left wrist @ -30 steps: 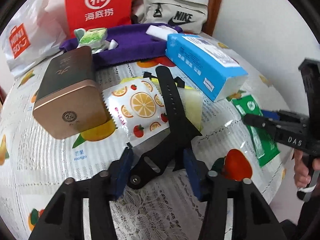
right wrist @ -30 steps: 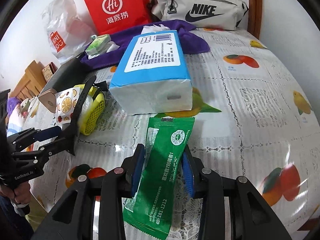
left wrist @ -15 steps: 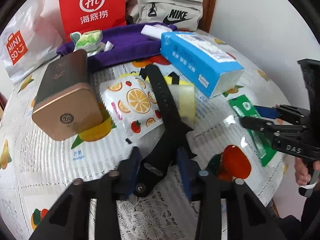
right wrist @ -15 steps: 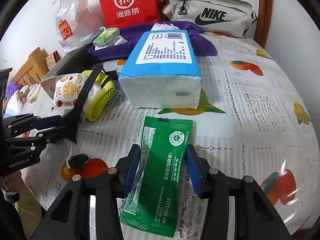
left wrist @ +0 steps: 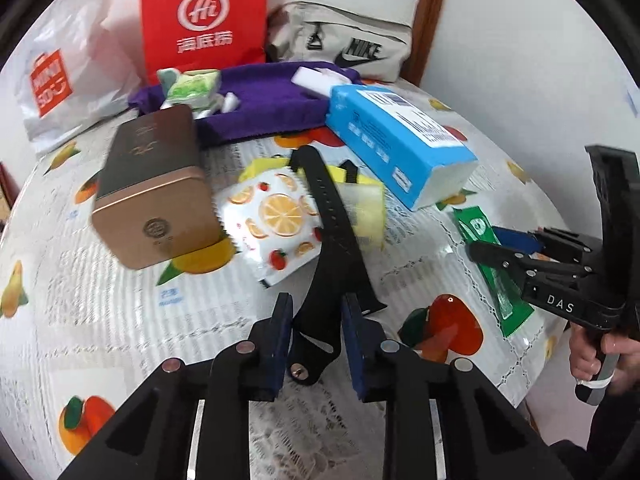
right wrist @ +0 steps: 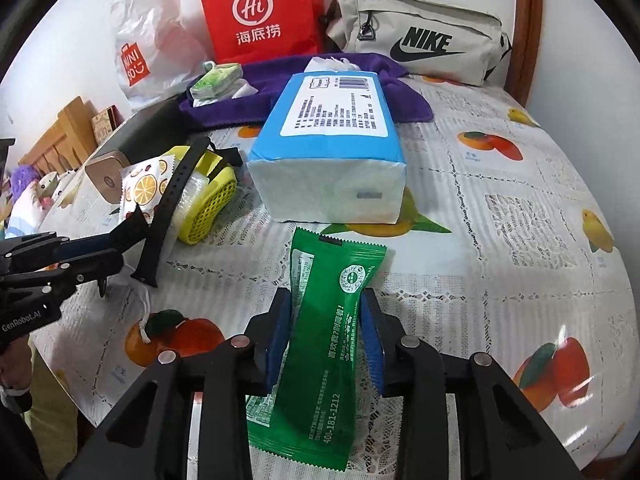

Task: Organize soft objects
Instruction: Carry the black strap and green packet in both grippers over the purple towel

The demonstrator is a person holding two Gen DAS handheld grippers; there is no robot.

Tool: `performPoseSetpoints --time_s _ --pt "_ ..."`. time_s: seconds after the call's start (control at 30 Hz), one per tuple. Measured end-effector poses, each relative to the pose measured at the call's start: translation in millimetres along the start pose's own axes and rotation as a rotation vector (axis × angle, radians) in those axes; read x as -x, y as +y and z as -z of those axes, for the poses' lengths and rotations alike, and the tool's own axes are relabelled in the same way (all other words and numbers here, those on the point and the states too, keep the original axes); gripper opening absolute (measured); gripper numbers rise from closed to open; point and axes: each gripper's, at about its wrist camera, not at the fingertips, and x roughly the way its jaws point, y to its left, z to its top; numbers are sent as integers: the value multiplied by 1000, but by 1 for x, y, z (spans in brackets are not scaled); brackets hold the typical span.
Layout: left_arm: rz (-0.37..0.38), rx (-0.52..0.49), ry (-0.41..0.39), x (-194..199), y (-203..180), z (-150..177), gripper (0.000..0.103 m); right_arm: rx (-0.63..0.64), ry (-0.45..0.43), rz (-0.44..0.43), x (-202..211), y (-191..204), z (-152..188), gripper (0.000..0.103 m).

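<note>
the left gripper (left wrist: 316, 344) has just been closing its blue fingers (left wrist: 280, 340) on the black rubber watch strap (left wrist: 328, 248), now pinched near its end and raised off the bench (left wrist: 100, 280), near the front edge. the right gripper (right wrist: 324, 332) has also just been closing; its fingers (right wrist: 370, 340) squeeze the green foil sachet (right wrist: 332, 328), lifted in front of the blue-and-white tissue pack (right wrist: 332, 148).

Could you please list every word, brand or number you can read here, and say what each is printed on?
"Hi": red paper bag
"NIKE": beige pouch
"MINISO": white plastic bag
"400-181-1212": green sachet
"DAS": right gripper
"GenRobot.AI": left gripper
Blue tissue pack label: too small to read.
</note>
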Motion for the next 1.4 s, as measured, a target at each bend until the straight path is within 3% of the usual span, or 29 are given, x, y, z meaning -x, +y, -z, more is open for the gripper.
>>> performPoseSetpoints --time_s 0.33,0.7,1.4 --pt "-37 136 -44 22 29 9 24 10 -40 -24 17 7 -7 33" --pt "-65 207 -85 43 45 -2 24 8 -82 -77 43 9 -23 32" --pt "-113 227 -151 59 72 -86 24 68 -170 -116 51 13 -116 31"
